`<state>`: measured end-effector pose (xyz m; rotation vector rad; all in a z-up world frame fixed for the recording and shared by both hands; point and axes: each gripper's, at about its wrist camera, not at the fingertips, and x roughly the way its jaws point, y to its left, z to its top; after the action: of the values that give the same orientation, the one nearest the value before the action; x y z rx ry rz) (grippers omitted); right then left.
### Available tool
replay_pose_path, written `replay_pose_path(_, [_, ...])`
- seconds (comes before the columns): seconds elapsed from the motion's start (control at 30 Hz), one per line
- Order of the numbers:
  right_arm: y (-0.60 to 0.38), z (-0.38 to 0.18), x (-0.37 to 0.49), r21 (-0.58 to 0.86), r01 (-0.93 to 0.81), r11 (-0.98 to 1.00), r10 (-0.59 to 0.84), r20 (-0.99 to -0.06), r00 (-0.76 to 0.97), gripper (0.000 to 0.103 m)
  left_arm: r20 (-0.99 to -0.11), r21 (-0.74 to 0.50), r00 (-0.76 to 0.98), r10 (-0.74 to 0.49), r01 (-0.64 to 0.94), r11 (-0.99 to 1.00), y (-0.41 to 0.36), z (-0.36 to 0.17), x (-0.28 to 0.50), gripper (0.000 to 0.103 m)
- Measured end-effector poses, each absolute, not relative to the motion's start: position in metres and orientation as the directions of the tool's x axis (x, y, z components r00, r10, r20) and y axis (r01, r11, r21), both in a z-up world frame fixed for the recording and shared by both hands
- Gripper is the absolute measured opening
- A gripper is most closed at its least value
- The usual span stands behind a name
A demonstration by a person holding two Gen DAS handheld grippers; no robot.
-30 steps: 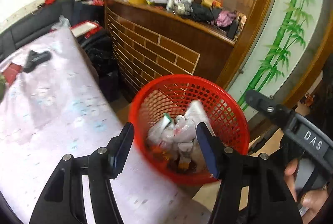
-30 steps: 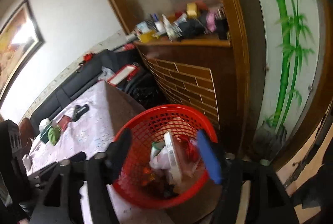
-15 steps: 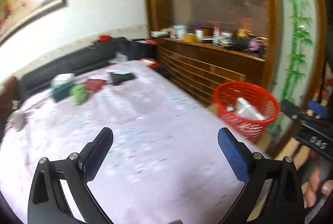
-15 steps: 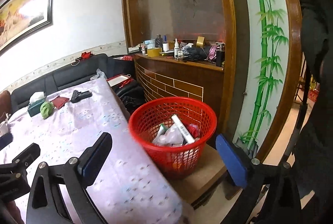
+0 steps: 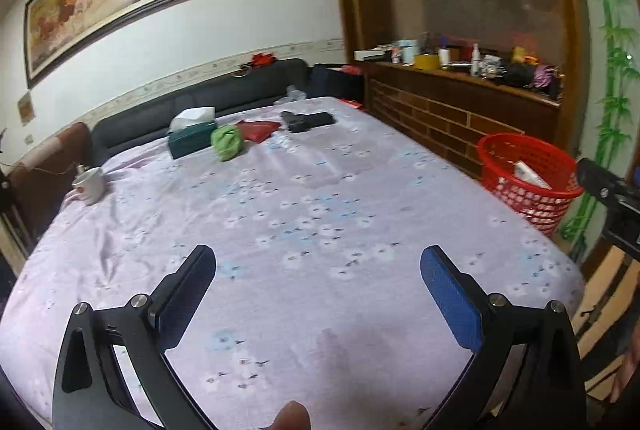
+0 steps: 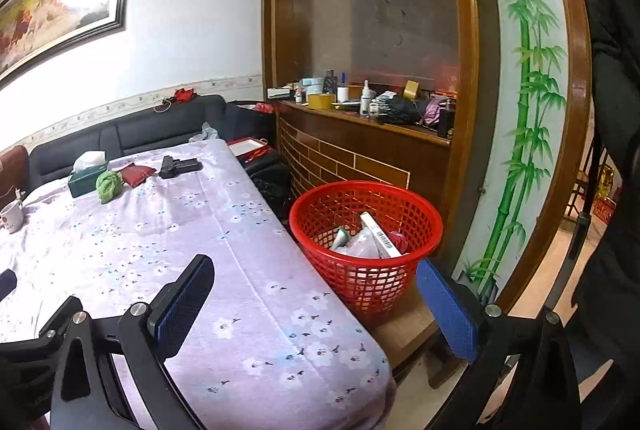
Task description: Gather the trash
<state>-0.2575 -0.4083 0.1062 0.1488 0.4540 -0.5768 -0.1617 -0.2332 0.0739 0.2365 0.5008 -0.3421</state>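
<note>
Now, both grippers: the left gripper [image 5: 318, 270] and the right gripper [image 6: 314, 280] each have their fingers spread wide with nothing between the pads.
Basket: the red basket [image 6: 420, 208] stands on a low wooden step just beside the table edge, below the brick-pattern counter; it already holds a long white box [image 6: 380, 234], a crumpled clear bag and a small tube.
Table: the table [image 5: 320, 198] under its lilac flowered cloth is bare in the near half; things lie only at the far end.
Likely trash: the green wad [image 5: 227, 143], far across the cloth, sits just beside the tissue box [image 5: 191, 138] and touches or nearly touches the red pouch [image 5: 258, 130]; whether it is trash or a rag I cannot tell.
Handling of wad: it looks soft, light and squashy, so it should crush rather than slip; a pinch across its middle, from above, seems safest.
Not trash, probably: the black device [image 5: 307, 120], the mug [image 5: 89, 184].
Risk: closing low may snag the loose cloth along with the wad.
Reach: the far end lies well apart from both grippers.
</note>
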Motion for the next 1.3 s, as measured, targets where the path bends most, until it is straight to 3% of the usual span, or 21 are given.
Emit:
replay_pose_path(0.43, [-0.408,0.105,-0.257,0.013,0.553,0.833,-0.486,-0.459,0.744,0.102,-0.528,0.118,0.817,-0.23,0.339,0.933,-0.226,0.07,-0.157,0.102])
replay_pose_path(0.67, [-0.409,0.104,-0.258,0.011,0.552,0.834,-0.485,-0.463,0.742,0.102,-0.541,0.081,0.793,-0.279,0.38,0.921,-0.226,0.068,-0.158,0.102])
replay_pose_path(1.3, [-0.41,0.101,-0.254,0.004,0.551,0.834,-0.481,-0.482,0.732,0.102,-0.548,0.126,0.789,-0.279,0.408,0.904,-0.237,0.063,-0.162,0.102])
